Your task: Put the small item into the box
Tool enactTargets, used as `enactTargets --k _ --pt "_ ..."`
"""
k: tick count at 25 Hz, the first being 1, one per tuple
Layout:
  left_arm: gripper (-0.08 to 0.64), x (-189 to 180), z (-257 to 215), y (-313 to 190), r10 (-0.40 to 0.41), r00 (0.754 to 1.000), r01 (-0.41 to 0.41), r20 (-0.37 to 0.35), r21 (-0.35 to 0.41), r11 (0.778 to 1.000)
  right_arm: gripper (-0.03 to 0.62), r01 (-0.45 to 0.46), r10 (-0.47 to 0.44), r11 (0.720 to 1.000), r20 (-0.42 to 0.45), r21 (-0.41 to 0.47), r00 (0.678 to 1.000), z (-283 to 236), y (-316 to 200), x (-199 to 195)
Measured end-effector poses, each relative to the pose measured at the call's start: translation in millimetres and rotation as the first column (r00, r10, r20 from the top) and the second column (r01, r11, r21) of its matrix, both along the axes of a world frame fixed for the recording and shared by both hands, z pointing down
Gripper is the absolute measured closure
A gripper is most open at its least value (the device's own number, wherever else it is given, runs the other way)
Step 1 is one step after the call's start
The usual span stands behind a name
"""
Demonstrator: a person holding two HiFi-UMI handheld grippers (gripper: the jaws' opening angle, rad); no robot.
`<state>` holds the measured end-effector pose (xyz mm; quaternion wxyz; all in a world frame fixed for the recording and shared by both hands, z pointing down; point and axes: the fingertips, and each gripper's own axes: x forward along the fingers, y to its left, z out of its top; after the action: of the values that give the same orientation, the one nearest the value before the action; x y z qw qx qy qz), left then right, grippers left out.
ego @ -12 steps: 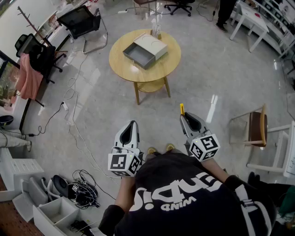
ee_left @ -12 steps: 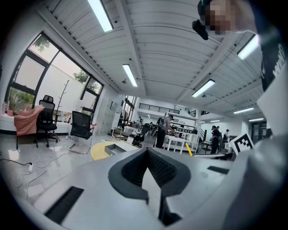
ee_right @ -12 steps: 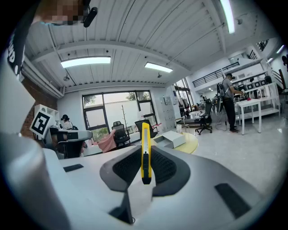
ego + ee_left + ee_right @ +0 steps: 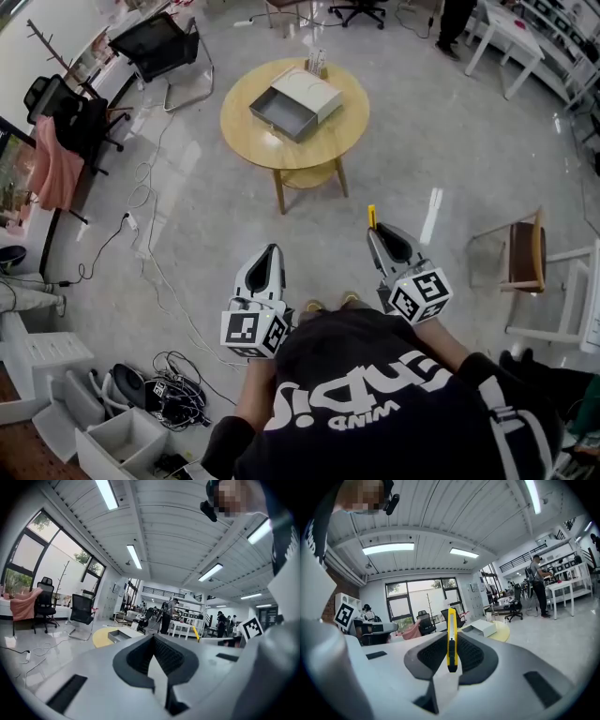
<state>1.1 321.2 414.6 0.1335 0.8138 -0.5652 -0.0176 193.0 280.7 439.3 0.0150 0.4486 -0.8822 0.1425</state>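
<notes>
The room is bright and evenly lit. Long ceiling lamps shine above both tools; daylight enters through windows left of the left tool. The glossy floor shows glare beside the right tool. Both gripper views bend strongly at the edges.

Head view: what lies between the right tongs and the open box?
In the head view, only bare floor and the round table's near rim separate the right tongs, shut on a yellow cutter, from the box.
</notes>
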Motion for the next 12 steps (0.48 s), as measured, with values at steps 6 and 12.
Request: enactTargets --k 6,12 --pt "0.551 -14 7 -12 0.041 0.999 -0.041 0.002 0.013 0.999 0.537 -0.024 0.024 1.000 0.005 0.017 1.000 4 -6 -15" --pt "0.551 -28 11 -31 0.062 0.998 -0.062 -0.001 0.008 0.998 0.537 -0.052 0.052 0.999 0.008 0.015 0.999 5 -20 -24"
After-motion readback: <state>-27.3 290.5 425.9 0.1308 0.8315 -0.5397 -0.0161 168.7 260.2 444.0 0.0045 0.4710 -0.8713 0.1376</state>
